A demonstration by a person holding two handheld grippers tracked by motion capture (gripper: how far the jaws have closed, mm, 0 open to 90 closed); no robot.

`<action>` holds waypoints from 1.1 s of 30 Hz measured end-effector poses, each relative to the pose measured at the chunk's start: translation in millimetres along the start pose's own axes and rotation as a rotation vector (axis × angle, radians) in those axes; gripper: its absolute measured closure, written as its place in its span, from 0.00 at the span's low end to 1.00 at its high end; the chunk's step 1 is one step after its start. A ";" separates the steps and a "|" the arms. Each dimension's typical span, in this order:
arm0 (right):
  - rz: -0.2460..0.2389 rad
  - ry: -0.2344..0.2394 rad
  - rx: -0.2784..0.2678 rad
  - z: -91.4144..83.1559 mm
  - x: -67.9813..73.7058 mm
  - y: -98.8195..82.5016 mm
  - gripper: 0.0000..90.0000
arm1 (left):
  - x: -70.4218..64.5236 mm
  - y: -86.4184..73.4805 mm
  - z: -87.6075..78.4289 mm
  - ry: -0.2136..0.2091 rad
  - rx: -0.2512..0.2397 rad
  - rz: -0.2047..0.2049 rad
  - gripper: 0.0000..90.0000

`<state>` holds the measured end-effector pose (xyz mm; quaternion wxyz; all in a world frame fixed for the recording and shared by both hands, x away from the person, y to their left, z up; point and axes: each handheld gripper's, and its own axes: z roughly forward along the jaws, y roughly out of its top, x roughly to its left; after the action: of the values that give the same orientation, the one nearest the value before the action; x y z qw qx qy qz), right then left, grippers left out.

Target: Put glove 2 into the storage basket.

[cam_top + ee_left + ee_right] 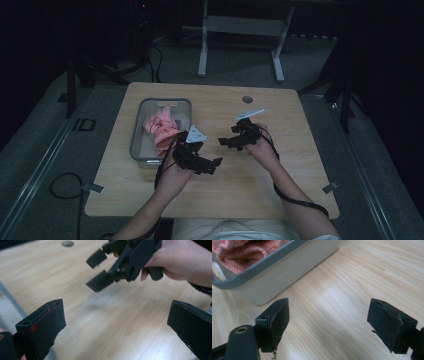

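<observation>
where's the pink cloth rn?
High view: pink cloth sits inside the grey bin on the table's left half, just beyond the left gripper.

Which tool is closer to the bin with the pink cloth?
The left tool. It sits right beside the grey bin holding the pink cloth; the right tool is farther out, over bare table toward the middle. Both are open and empty.

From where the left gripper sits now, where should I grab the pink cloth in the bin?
Pinch the raised bunched fold of the pink cloth, coming straight down from above. The bin has walls around it, so a side approach is blocked. The left gripper, jaws open, is nearest.
</observation>
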<state>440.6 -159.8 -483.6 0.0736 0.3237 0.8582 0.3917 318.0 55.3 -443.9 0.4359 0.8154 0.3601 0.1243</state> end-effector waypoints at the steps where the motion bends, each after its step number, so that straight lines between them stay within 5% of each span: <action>1: 0.000 0.000 -0.004 -0.1 -0.9 -2.5 0.20 | -1.6 -1.6 2.2 0.005 -0.006 0.007 0.01; 10: -0.026 -0.015 -0.011 -0.8 -9.4 -27.6 0.20 | -13.1 -15.4 19.2 -0.011 0.006 0.048 0.01; 24: -0.038 -0.062 -0.013 -2.2 -23.7 -62.8 0.19 | -25.5 -52.4 56.7 -0.074 0.089 0.095 0.01; 33: -0.020 -0.058 -0.018 -3.7 -25.4 -81.2 0.19 | -22.1 -72.2 71.4 -0.036 0.116 0.103 0.01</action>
<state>418.6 -217.0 -542.8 0.1053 0.3254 0.8553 0.3893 304.6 21.7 -541.3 0.3872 0.8590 0.3162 0.1107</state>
